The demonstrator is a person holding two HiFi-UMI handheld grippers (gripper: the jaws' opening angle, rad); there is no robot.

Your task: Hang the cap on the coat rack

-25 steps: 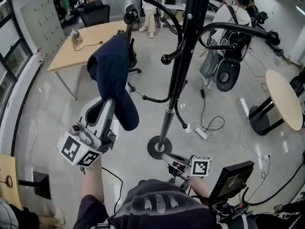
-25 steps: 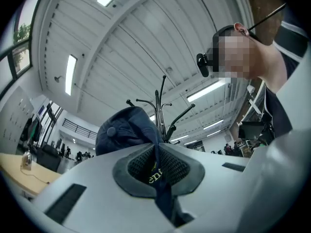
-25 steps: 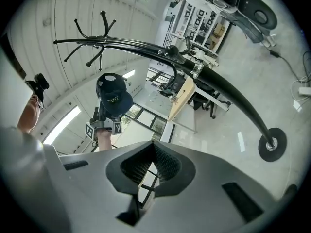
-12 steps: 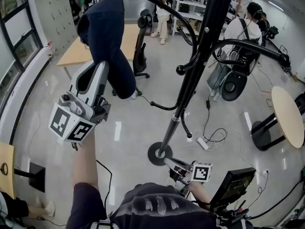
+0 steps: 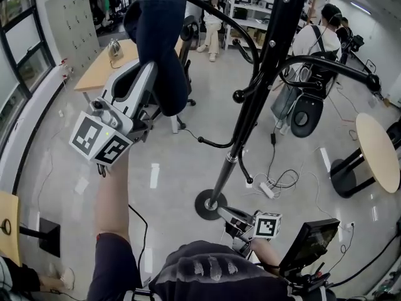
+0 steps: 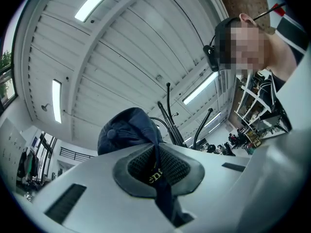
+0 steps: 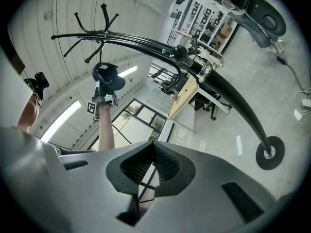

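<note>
Cap (image 5: 160, 39), dark navy and folded limp, is being held high beside the coat rack (image 5: 260, 80), with its edge pinched in the left gripper's (image 5: 145, 86) closed jaws. The right gripper (image 5: 227, 215) is hovering low, jaws together, gripping nothing.

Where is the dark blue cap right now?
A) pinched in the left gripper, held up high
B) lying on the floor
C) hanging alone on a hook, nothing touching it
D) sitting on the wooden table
A: the left gripper has its jaws shut on the navy cap, lifted up beside the black coat rack.
</note>
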